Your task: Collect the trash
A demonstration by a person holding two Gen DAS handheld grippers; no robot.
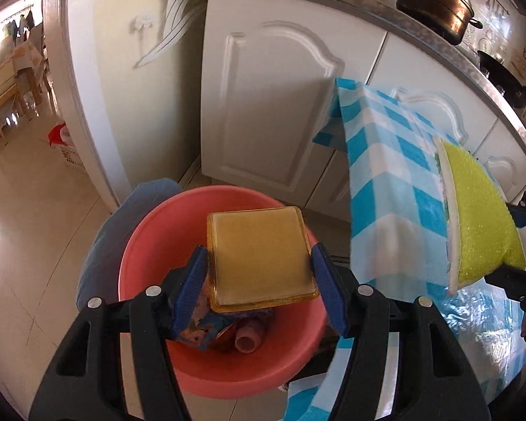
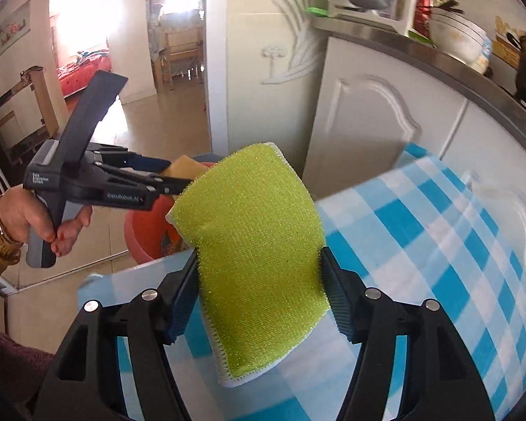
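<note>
My left gripper [image 1: 259, 280] is shut on a square yellow sponge [image 1: 261, 258] and holds it above a pink basin [image 1: 147, 245] on the floor. The basin holds a colourful wrapper [image 1: 196, 328] and a pink tube [image 1: 247, 338]. My right gripper [image 2: 259, 298] is shut on a lime-green scrub cloth [image 2: 259, 245] over the blue-checked tablecloth [image 2: 438, 245]. The cloth also shows at the right of the left wrist view [image 1: 480, 217]. In the right wrist view the left gripper [image 2: 172, 179] is at the left, over the basin [image 2: 147, 231].
White cabinet doors [image 1: 273, 105] stand behind the basin, under a steel counter edge [image 1: 420, 24] with a pot [image 1: 435, 3] and a pan [image 1: 501, 77]. A blue cloth [image 1: 122, 224] lies beside the basin. Tiled floor [image 1: 28, 245] extends left toward a doorway.
</note>
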